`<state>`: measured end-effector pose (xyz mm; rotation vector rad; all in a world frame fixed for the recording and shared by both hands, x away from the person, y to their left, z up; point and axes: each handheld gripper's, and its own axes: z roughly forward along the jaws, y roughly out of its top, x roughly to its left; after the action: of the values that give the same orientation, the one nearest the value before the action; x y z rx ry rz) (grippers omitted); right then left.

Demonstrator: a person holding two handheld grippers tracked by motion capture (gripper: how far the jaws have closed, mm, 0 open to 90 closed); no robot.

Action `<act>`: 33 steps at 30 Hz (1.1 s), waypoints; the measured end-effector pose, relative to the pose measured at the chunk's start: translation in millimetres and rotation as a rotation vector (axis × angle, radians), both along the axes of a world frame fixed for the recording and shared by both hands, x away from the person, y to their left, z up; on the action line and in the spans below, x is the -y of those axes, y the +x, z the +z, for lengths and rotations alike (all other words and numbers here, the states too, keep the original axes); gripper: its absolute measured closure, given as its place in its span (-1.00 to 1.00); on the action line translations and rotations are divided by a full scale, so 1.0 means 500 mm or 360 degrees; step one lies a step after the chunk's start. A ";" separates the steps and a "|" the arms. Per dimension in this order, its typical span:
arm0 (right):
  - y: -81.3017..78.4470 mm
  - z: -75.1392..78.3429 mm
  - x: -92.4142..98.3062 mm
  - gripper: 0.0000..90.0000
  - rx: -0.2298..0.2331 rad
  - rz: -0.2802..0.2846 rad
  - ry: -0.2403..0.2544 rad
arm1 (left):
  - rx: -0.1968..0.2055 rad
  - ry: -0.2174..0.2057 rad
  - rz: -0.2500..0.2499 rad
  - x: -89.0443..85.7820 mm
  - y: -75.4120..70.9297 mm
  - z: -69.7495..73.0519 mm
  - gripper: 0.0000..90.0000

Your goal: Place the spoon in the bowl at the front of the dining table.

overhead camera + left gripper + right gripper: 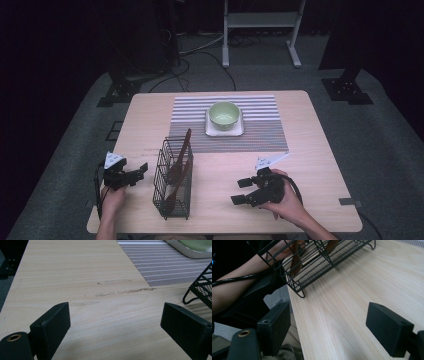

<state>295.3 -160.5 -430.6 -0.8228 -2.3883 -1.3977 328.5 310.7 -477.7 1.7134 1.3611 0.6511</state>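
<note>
High view: the left gripper (139, 172) lies low at the table's (310, 150) near-left edge, jaws spread and empty, just left of the wire basket (173, 186) (brown wooden utensils (179, 162) stand inside). The right gripper (242, 191), also spread and empty, points left toward the basket.

Left gripper view: jaws wide over bare wood.

Right gripper view: jaws apart, the basket beyond.

No legible text, labels, brands or nos. anywhere: pale wood worktop (310, 150), striped grey placemat (260, 135) and black wire basket (172, 192) all carry no readable marks.
</note>
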 end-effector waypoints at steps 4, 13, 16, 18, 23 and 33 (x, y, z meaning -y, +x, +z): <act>-0.001 0.008 -0.009 -0.58 -0.0002 0.0020 0.0008 | -0.0001 0.0005 -0.0002 0.000 0.000 0.000 -0.82; 0.003 0.021 -0.031 -0.58 -0.0004 0.0054 0.0010 | 0.0004 0.0001 -0.0003 -0.001 0.000 0.000 -0.82; 0.005 0.029 -0.037 -0.59 -0.0013 0.0070 0.0028 | -0.0002 -0.0003 -0.0004 -0.001 0.000 0.000 -0.82; 0.007 0.036 -0.043 -0.59 -0.0021 0.0074 0.0035 | -0.0003 -0.0005 -0.0003 -0.002 0.000 0.000 -0.82; 0.015 0.051 -0.056 -0.58 -0.0039 0.0091 0.0068 | 0.0001 -0.0001 -0.0004 -0.002 0.000 0.000 -0.82; 0.026 0.078 -0.086 -0.59 -0.0066 0.0140 0.0078 | 0.0003 0.0001 -0.0002 -0.001 0.000 0.000 -0.82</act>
<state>308.3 -117.6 -391.6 -0.7185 -2.3201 -1.3857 328.4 311.1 -477.8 1.7136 1.3584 0.6520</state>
